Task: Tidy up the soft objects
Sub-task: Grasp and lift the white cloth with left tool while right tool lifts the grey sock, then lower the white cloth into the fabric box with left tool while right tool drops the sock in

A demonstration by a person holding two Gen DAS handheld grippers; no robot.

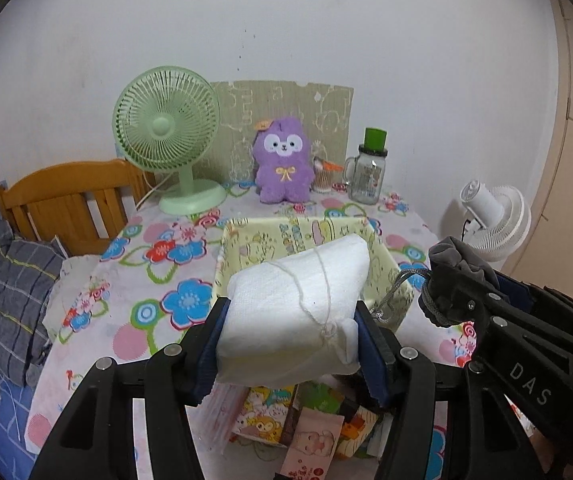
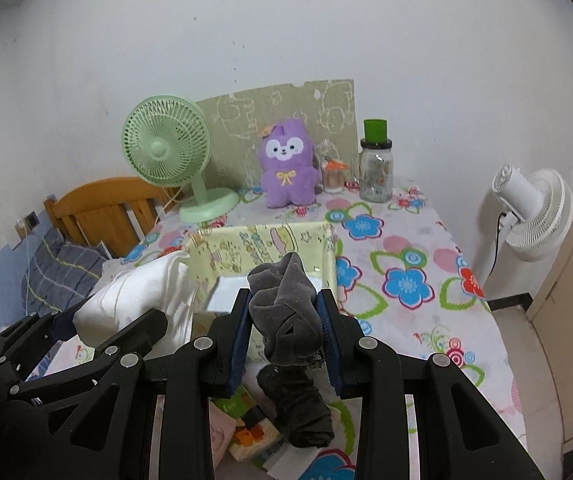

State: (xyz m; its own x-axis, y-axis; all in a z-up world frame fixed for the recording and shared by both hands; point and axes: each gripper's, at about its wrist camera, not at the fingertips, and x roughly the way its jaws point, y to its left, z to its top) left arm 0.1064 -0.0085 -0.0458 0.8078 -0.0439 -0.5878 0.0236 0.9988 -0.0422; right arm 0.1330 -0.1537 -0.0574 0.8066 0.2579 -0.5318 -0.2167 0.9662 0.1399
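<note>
Two soft things are up in the air at once: a white folded cloth bundle tied round with thin white string is clamped between the blue-padded jaws of the left gripper, which stand about half open with the bundle filling the gap, and a dark grey crumpled fabric pouch with a grey drawstring cord is pinched in the narrower jaws of the right gripper, its lower end hanging down below the pads. Both are held above the near part of the worktop, which is covered in a white cloth printed with blue, red and green flowers. Just beyond them stands an open pale-yellow fabric box with cartoon print; in the right wrist view a white flat thing lies on its floor. Below the grippers sits a jumble of colourful printed packets. At the far edge of the worktop, against the wall, stand a mint-green desk fan, a purple plush toy with a yellow bow and a clear glass jar with a green cap. A white standing fan is off to the right, and a wooden bed headboard to the left.
</note>
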